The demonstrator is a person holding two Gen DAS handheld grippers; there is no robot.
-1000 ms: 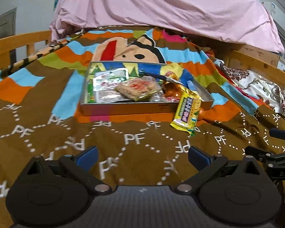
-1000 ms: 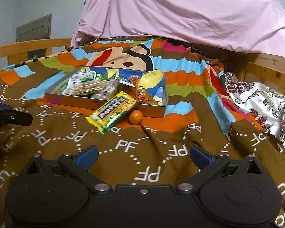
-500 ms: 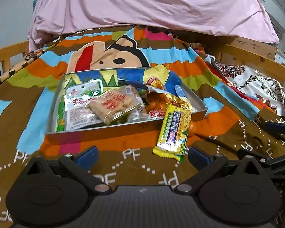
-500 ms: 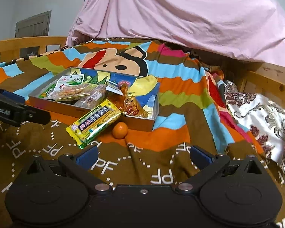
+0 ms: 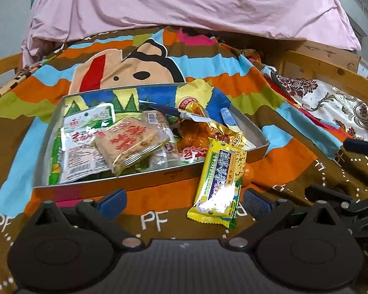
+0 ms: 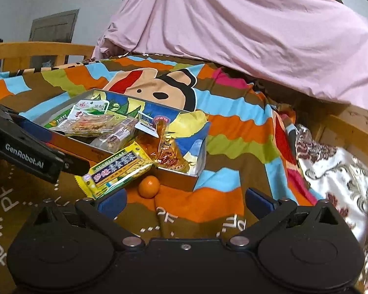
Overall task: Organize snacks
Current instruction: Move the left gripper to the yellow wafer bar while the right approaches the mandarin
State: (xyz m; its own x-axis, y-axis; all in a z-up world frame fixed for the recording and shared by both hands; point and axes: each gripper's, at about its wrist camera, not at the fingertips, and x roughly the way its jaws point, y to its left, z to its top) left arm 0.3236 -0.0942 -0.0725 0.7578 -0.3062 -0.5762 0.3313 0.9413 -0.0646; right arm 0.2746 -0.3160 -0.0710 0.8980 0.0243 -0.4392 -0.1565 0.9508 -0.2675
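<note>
**Snacks in tin on bed, both jaws open**

Blanket [image 5: 159, 218] reads "PF". Tin tray [image 5: 144, 183] holds snack packets. Left gripper [image 5: 184, 202] reads "GenRobot.AI", jaws spread, empty. Right gripper [image 6: 185, 199] likewise. Yellow bar [image 5: 219, 178], Chinese lettering, leans lengthwise over tray's front rim onto blanket. Orange [image 6: 149, 186] beside it.

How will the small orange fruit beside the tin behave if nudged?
The orange looks round and smooth, so it will probably roll on the blanket. It sits against the tin and under the yellow packet, which may check it.
</note>
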